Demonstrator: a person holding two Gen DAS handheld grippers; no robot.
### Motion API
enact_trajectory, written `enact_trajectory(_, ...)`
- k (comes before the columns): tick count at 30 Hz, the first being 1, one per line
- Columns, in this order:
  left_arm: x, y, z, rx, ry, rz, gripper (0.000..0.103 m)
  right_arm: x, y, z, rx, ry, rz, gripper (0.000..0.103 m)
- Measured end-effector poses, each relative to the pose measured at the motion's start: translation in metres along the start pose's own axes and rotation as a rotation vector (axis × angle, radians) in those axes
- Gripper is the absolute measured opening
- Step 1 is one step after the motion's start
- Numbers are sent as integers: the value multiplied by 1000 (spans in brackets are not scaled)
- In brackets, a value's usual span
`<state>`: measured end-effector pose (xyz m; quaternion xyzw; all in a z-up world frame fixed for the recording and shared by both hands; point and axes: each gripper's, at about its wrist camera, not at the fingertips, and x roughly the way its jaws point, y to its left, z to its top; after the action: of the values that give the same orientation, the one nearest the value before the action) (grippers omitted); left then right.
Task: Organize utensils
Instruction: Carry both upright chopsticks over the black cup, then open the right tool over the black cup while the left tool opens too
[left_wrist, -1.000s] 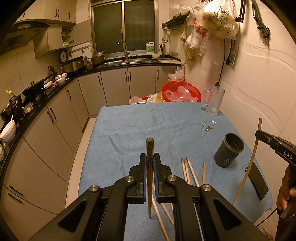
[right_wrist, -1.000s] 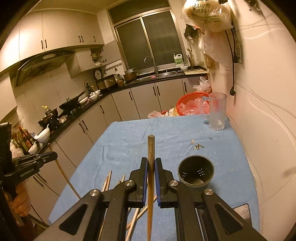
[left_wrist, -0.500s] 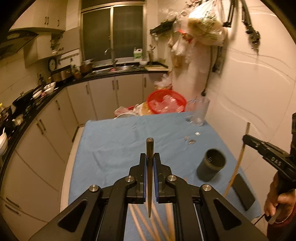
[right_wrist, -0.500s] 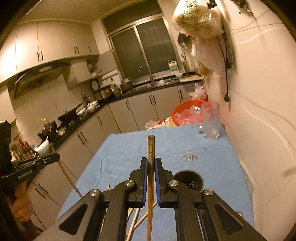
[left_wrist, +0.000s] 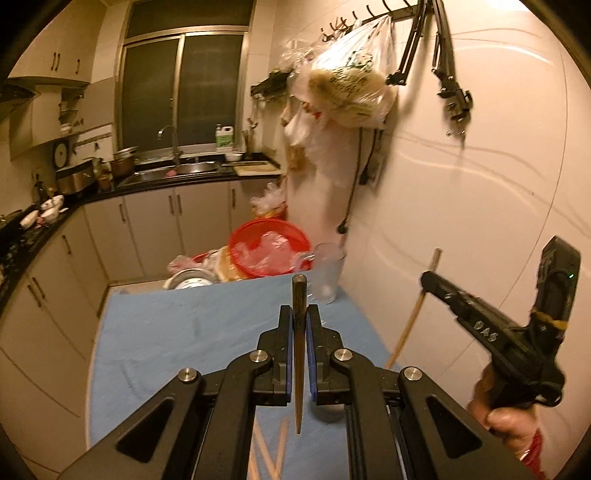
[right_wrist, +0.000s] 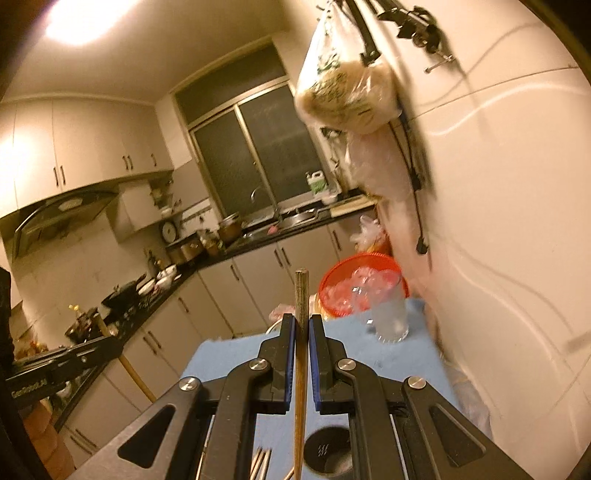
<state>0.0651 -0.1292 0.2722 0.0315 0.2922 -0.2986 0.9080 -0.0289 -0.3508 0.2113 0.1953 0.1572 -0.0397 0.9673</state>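
My left gripper (left_wrist: 299, 314) is shut on a dark wooden chopstick (left_wrist: 298, 354) held upright, tip down, above the blue cloth (left_wrist: 177, 332). My right gripper (right_wrist: 302, 321) is shut on a lighter wooden chopstick (right_wrist: 301, 369), also upright. The dark utensil holder (right_wrist: 327, 454) sits below the right gripper, just right of that chopstick's lower end. Several loose chopsticks (right_wrist: 260, 463) lie on the cloth left of the holder; they also show in the left wrist view (left_wrist: 273, 454). The right gripper with its chopstick shows in the left view (left_wrist: 428, 280).
A clear glass mug (right_wrist: 388, 314) stands at the cloth's far right, by the wall. A red basket (left_wrist: 269, 251) and bags sit beyond the far edge. Kitchen cabinets (left_wrist: 155, 229) and a counter run along the left and back.
Both grippers have risen and tilted upward, each still holding its chopstick. The holder has slid to the bottom of the right view and out of the left view.
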Motion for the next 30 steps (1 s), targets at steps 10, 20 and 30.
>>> enact_trajectory(10, 67, -33, 10, -11, 60, -70, 7, 42, -34, 5, 36, 22, -40, 8)
enact_trajectory(20, 129, -25, -27, -33, 197, -53, 7, 100, -57, -41, 33, 191, -56, 8)
enact_trajectory(30, 136, -12, -35, -53, 228, -31, 16, 121, -68, -61, 74, 301, -62, 16)
